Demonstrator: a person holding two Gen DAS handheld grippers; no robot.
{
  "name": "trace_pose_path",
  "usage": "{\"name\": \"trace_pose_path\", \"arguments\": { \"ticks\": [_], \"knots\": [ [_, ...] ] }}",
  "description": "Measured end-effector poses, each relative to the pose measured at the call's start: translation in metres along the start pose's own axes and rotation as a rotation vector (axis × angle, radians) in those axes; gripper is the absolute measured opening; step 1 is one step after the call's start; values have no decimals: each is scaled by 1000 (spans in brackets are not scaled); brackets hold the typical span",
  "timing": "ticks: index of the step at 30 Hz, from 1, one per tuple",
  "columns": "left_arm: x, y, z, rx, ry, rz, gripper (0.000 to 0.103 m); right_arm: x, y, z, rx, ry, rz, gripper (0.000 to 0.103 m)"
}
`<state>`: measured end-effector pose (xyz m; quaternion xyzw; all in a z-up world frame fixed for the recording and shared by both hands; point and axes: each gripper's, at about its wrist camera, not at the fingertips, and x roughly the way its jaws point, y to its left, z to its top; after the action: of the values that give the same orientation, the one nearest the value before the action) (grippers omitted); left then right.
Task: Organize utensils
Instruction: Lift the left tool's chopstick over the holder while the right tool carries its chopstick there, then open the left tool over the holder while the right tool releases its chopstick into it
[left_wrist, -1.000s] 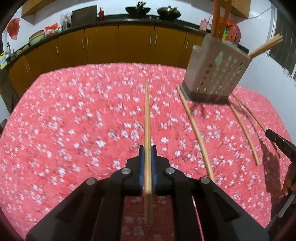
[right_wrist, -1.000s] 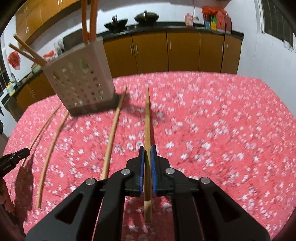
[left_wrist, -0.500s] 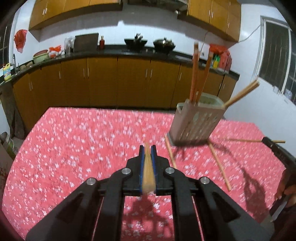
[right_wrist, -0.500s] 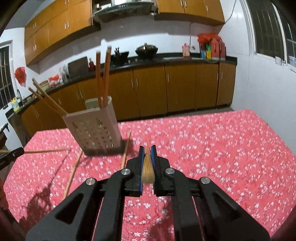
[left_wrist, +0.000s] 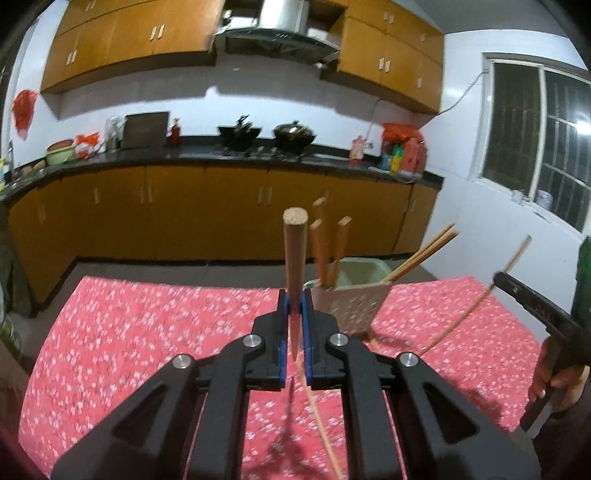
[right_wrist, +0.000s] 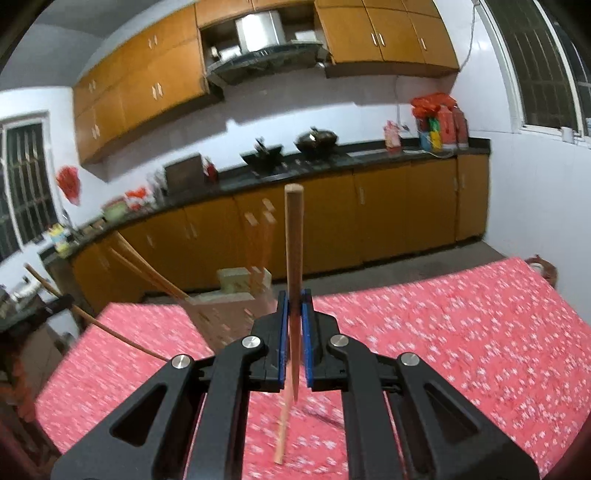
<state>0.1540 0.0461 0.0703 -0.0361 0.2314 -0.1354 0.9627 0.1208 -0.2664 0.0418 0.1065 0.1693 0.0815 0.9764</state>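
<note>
A round, light-brown wooden chopstick (left_wrist: 293, 266) is sitting clamped between the blue-padded fingers (left_wrist: 282, 332) of the left gripper (left_wrist: 294, 314), its blunt end pointing up toward the camera and its thin end poking out just below the pads. The fingers are clenching tight on it, with only the stick's width between them.

A second wooden chopstick (right_wrist: 293, 266) of the same kind is being pinched in the same way by the right gripper (right_wrist: 294, 314), whose blue fingers (right_wrist: 306, 332) are closing on its lower part while the rest is standing up past them.

Beyond the left gripper, a pale perforated plastic utensil holder (left_wrist: 351, 302) is standing on the tabletop, draped in a red cloth with white flowers (left_wrist: 147, 332). Reddish-brown chopsticks (left_wrist: 328, 247) are standing upright in it and two more are leaning out to the right. In the right wrist view the same holder is appearing blurred, just left of the fingers.

Another loose chopstick (left_wrist: 317, 413) is lying on the cloth below the left gripper.

At the right edge of the left wrist view, a person's hand (left_wrist: 554, 373) is gripping the black handle of the other gripper, with its thin chopstick slanting upward.

Behind the tabletop, orange-brown kitchen cabinets (left_wrist: 184, 206) are running under a dark counter carrying two black woks (left_wrist: 266, 133).
</note>
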Motion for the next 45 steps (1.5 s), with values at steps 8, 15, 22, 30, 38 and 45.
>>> {"name": "trace_pose_path", "arguments": {
  "ticks": [8,15,22,30,38,45],
  "knots": [
    [-7,-33,36,13,-106,-82,8,-19,22,49,14,-190,88,8],
    [10,-53,62,15,-205,-36,8,4,39,66,-12,-321,58,8],
    [49,-56,56,21,-122,-21,8,62,49,47,-49,-198,28,8],
    [82,-45,44,-12,-48,-36,8,86,49,31,-35,-71,40,8],
    [76,-35,42,-60,-56,-65,23,66,47,33,-29,-106,42,33],
    [50,-24,33,-97,-90,-80,23,27,32,25,-30,-159,11,33]
  ]
}}
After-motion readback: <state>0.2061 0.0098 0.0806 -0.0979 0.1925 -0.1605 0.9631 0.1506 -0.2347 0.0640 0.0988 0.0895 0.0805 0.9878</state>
